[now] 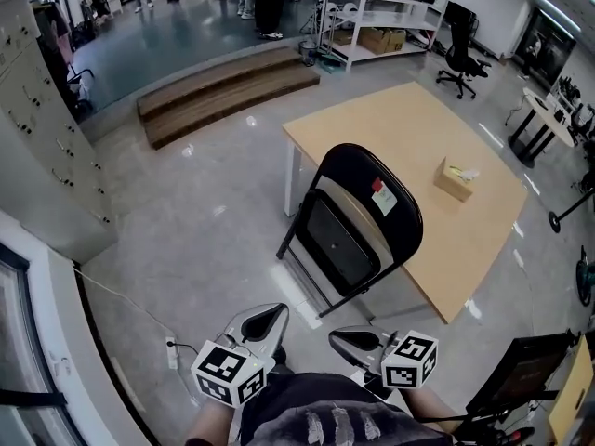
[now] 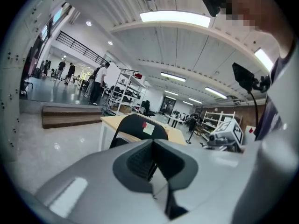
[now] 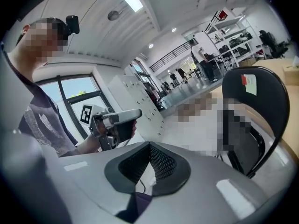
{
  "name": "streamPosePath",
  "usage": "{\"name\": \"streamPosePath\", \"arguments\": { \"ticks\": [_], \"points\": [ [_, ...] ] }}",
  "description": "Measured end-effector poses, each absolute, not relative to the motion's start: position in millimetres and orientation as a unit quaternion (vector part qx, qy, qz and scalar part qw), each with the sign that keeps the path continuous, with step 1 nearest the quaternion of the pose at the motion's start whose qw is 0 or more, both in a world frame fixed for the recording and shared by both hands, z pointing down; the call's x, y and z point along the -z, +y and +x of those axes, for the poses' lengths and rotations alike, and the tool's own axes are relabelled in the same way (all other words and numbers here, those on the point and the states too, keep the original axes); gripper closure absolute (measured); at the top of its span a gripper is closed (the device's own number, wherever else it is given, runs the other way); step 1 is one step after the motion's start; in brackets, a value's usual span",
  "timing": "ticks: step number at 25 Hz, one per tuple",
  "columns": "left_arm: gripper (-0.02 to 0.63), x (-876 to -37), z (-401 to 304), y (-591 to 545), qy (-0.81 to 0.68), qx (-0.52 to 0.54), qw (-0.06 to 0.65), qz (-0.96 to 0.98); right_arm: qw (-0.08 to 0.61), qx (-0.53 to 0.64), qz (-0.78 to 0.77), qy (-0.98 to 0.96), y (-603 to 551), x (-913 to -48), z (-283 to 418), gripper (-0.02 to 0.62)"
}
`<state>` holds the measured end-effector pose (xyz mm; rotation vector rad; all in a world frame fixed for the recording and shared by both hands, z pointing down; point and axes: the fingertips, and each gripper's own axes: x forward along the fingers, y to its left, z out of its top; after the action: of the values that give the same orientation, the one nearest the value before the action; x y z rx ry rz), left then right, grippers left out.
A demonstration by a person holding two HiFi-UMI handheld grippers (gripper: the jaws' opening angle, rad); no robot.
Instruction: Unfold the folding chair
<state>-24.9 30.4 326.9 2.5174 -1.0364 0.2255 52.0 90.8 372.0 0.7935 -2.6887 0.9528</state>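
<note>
The folding chair (image 1: 354,223) is black with a padded seat and a small sticker on its back. It stands folded flat on the floor, leaning against the front edge of the wooden table (image 1: 420,134). My left gripper (image 1: 265,319) and right gripper (image 1: 354,339) hover side by side close to my body, short of the chair and apart from it. Both are shut with nothing between the jaws. In the left gripper view the chair (image 2: 138,126) rises just beyond my left gripper (image 2: 152,156). In the right gripper view the chair (image 3: 254,107) stands at the right, past my right gripper (image 3: 150,163).
A tissue box (image 1: 456,178) lies on the table. Low wooden steps (image 1: 226,85) cross the floor beyond. Grey lockers (image 1: 37,128) line the left, with a power strip (image 1: 171,352) and its cable on the floor. An office chair (image 1: 460,59) and shelving (image 1: 381,12) stand at the back.
</note>
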Motion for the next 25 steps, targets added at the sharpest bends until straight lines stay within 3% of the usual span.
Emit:
{"name": "streamPosePath", "arguments": {
  "ticks": [11, 24, 25],
  "points": [
    [0.606, -334, -66, -28, -0.325, -0.071, 0.203, 0.921, 0.166, -0.277, 0.381, -0.867, 35, -380, 55, 0.597],
    [0.606, -343, -85, -45, -0.371, -0.079, 0.223, 0.898, 0.3, -0.211, 0.519, -0.772, -88, -368, 200, 0.594],
    [0.606, -343, -83, -46, -0.376, -0.079, 0.226, 0.895, 0.3, -0.209, 0.524, -0.769, -99, -366, 211, 0.538]
  ]
}}
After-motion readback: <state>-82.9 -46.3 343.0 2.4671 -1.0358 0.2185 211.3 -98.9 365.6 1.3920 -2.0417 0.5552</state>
